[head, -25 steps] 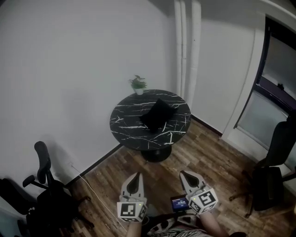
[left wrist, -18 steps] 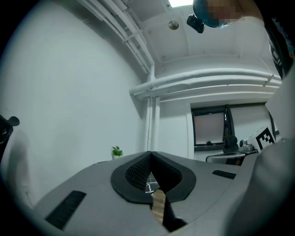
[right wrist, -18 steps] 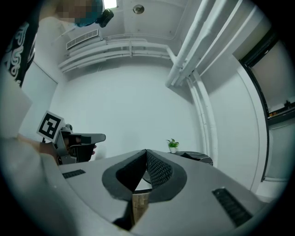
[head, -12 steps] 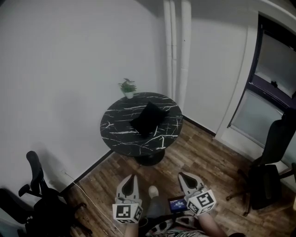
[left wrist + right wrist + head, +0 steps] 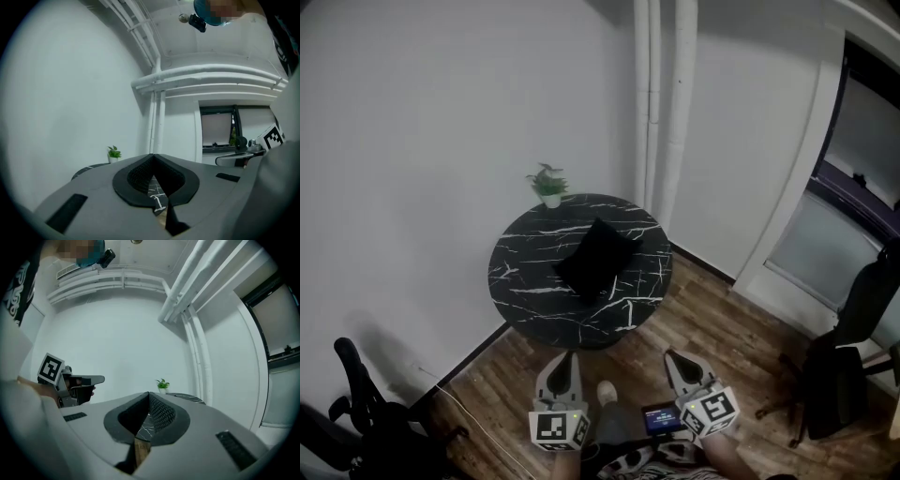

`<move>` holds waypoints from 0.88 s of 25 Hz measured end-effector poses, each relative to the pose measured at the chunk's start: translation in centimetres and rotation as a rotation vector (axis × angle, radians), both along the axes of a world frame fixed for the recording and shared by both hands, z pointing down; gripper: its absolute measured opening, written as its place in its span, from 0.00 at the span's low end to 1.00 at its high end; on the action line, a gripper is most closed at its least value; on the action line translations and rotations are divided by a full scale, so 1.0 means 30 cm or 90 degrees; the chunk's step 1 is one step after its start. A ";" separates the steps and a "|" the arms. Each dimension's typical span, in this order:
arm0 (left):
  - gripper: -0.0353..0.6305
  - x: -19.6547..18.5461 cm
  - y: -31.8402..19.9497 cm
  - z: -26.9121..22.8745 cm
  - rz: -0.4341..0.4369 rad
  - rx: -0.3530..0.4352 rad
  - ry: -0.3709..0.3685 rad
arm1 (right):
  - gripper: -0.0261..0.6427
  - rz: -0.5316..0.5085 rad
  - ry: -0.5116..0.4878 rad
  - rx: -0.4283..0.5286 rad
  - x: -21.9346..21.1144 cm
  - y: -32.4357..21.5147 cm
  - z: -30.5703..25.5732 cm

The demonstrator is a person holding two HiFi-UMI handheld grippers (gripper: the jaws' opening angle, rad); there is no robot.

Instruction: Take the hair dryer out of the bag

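From my seat at the controls, the left gripper (image 5: 566, 360) and the right gripper (image 5: 677, 359) sit side by side at the near edge of the head view, both pointing level toward the far wall. Each gripper's own view shows its jaws clenched tip to tip with nothing between them, so both are empty. The black bag (image 5: 596, 259) lies flat near the middle of the round black marble table (image 5: 521, 282), well apart from both grippers and beyond them. I cannot see the hair dryer itself. A small potted plant (image 5: 548, 185) stands at the table's far left rim, close to the white wall. Two white pipes (image 5: 664, 103) run up the wall just right of the table. The wooden floor (image 5: 727, 323) lies between me and the table. A dark office chair (image 5: 358, 412) stands at the near left, and a dark-framed window (image 5: 867, 150) is at the far right.
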State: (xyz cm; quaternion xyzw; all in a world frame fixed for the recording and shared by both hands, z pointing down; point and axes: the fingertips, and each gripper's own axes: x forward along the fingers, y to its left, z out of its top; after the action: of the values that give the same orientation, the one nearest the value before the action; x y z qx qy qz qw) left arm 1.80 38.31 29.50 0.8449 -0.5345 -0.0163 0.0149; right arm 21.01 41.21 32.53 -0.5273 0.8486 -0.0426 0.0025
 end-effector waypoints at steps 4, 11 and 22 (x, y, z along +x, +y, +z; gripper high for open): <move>0.07 0.002 -0.223 -0.001 0.029 -0.001 -0.025 | 0.07 -0.008 0.008 -0.024 -0.054 -0.198 0.019; 0.07 -0.007 -0.595 -0.043 0.042 0.016 -0.047 | 0.07 -0.014 0.014 -0.050 -0.125 -0.575 0.025; 0.07 -0.117 -0.995 0.073 0.039 -0.029 -0.067 | 0.07 -0.048 0.034 -0.092 -0.262 -0.986 0.097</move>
State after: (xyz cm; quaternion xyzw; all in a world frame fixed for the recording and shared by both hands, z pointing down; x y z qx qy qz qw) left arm -1.71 8.46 31.68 0.8599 -0.5087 0.0412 0.0064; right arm 13.16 11.62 35.43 -0.4945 0.8624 -0.0898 -0.0599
